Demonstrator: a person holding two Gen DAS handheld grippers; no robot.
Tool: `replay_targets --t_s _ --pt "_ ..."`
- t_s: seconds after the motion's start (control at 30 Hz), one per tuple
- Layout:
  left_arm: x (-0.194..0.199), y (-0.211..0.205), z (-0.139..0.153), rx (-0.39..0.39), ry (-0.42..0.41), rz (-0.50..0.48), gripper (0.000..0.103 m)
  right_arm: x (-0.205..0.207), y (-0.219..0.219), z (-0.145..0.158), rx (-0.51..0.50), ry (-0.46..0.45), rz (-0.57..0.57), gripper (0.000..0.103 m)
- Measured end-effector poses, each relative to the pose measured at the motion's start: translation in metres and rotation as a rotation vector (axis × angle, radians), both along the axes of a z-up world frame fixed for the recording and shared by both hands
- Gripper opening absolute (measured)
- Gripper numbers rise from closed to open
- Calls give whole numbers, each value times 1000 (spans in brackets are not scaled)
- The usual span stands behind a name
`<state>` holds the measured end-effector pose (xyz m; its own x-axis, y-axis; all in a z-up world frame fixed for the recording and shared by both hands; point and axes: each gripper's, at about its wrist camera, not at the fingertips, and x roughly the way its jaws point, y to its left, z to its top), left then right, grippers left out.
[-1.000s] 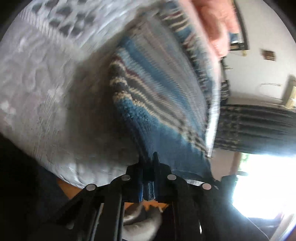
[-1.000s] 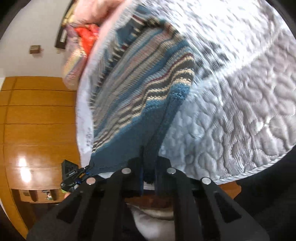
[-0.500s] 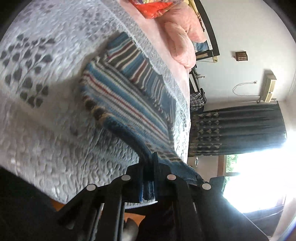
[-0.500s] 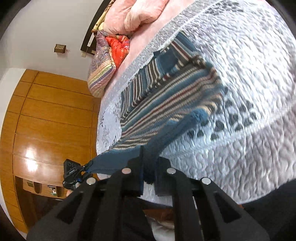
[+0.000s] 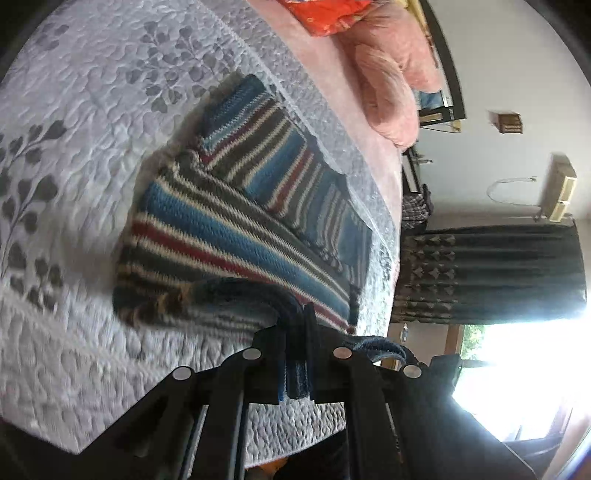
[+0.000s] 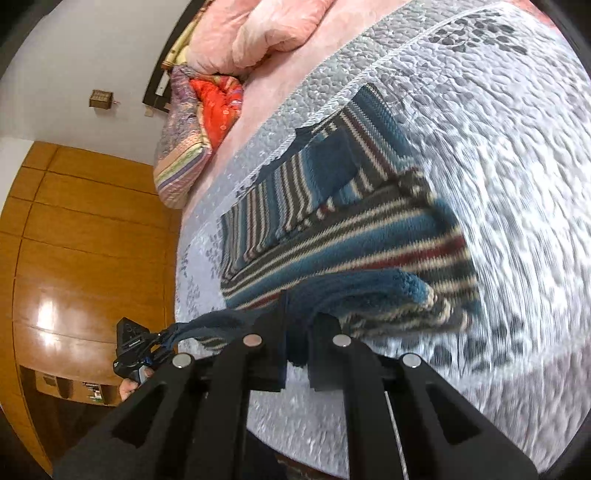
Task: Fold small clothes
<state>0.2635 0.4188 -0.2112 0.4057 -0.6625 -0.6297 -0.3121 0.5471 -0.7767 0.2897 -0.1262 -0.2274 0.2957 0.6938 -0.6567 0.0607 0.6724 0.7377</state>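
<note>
Sweater (image 5: 221,236) pinched by both grippers; labels apparently unreadable.

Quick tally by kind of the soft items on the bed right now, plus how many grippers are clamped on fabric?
Striped knit sweater: 1
Grey quilted bedspread: 1
Pink comforter: 1
Red patterned folded quilt: 1
Hand-held gripper shut on the sweater: 2, left and right
Total: 6
</note>
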Motion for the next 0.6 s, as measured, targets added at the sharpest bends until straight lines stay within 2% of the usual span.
replay_targets --t_s 0.47,0.57,0.6 --pt "125 3 -82 73 159 -38 8 120 21 -86 -71 131 28 7" --pt "141 2 -98 69 173 -63 14 138 23 -100 -74 164 49 13" --pt "144 3 -101 69 174 -65 16 140 22 -102 -61 174 54 19"
